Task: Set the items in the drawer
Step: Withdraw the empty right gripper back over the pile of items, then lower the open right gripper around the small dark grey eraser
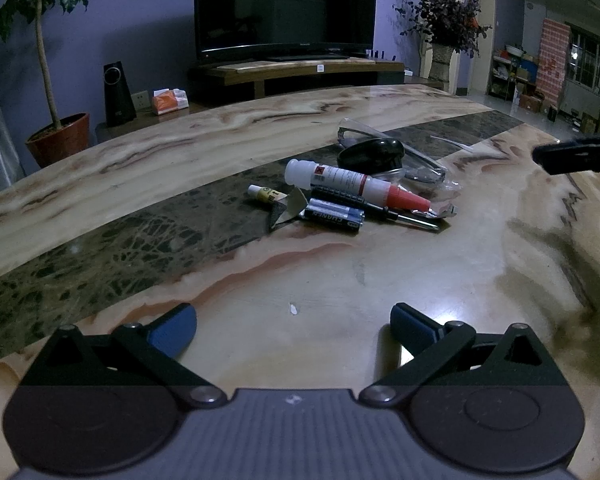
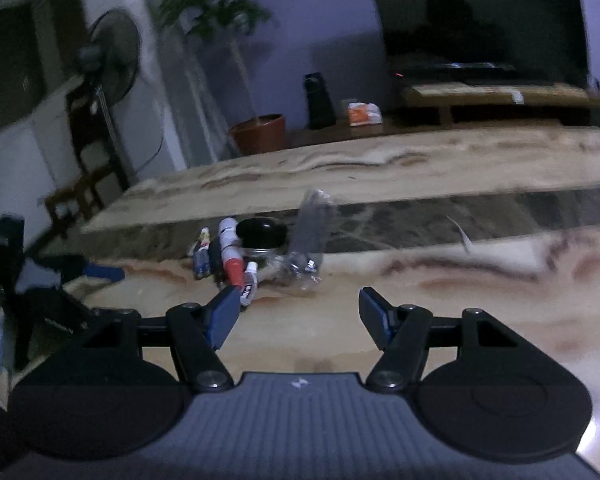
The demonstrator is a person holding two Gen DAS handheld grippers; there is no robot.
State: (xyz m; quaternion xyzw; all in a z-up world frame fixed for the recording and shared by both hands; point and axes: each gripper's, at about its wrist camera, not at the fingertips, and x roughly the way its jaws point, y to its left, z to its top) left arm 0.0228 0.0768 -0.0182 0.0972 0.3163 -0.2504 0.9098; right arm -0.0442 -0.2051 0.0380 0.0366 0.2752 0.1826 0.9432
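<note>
Marble table (image 1: 380, 280) carries the items clustered around a white bottle (image 1: 332, 178): batteries (image 1: 334, 218) just before it, black case (image 1: 372, 152) behind. Left gripper (image 1: 294, 322) and right gripper (image 2: 294, 312), both spread and empty, face the cluster, apparently for picking; no drawer visible.

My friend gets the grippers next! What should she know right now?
Left hand-held gripper: open, empty, over bare table.
Right hand-held gripper: open, empty, facing the pile.
Things lie heaped mid-table: glue bottle with red tip, batteries, screwdriver, small tube, black round lid, clear glasses.
Done: nothing picked up, as far as shown.
Left: everything goes in the drawer, which is not in view.
</note>
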